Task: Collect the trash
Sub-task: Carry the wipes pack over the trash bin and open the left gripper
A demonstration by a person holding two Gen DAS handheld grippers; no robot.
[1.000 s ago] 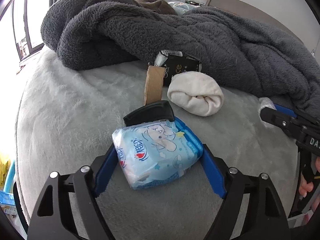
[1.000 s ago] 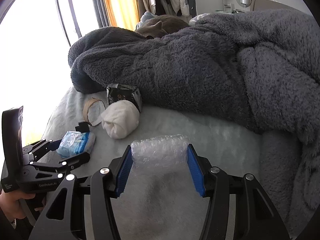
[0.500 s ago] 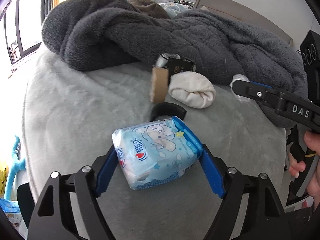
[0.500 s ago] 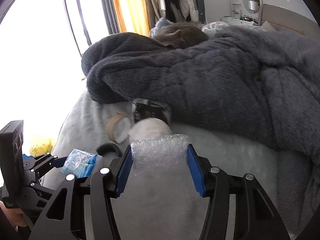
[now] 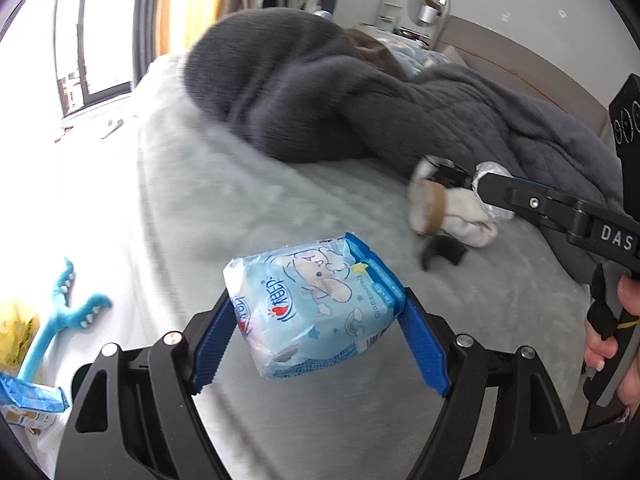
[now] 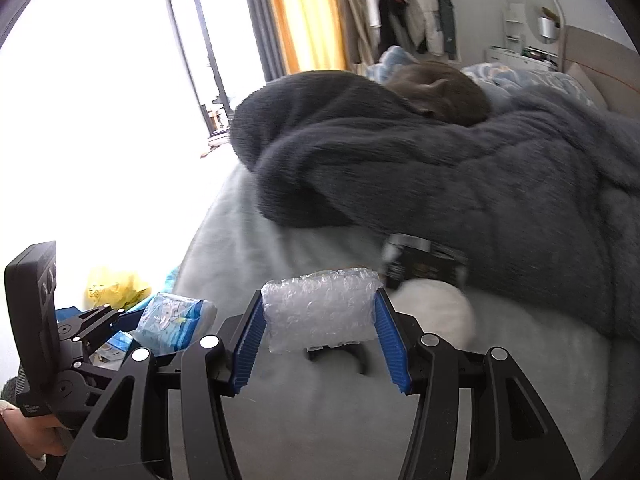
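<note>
Left wrist view: left gripper (image 5: 316, 320), blue pads clamped on either side of one light blue tissue pack (image 5: 314, 312) printed with a cartoon figure; the pack sits between the fingertips, tilted, lifted clear of the grey bed cover (image 5: 248, 200) below it. Ahead of the claw and to its right, on the cover: one cardboard tape roll (image 5: 430, 208), one white rolled sock (image 5: 470, 222), one black carton (image 5: 448, 176) behind them against the dark fleece blanket (image 5: 340, 100), one small black curved piece (image 5: 442, 250) nearest the claw. Far right: right gripper (image 5: 486, 184), seen side-on, a bit of bubble wrap (image 5: 493, 170) at its tip. Lower left of the claw, off the bed: one teal toy (image 5: 60, 320), one yellow bag (image 5: 16, 336), one blue packet (image 5: 32, 400). Right wrist view: right gripper (image 6: 322, 308), pads closed on one wad of clear bubble wrap (image 6: 322, 308), held between the fingertips above the bed cover (image 6: 320, 420). Just beyond the claw: white sock (image 6: 436, 312), black carton (image 6: 424, 266), blanket (image 6: 460, 168) behind. Left of the claw: left gripper (image 6: 132, 320) with the tissue pack (image 6: 172, 320) at its tip.
</note>
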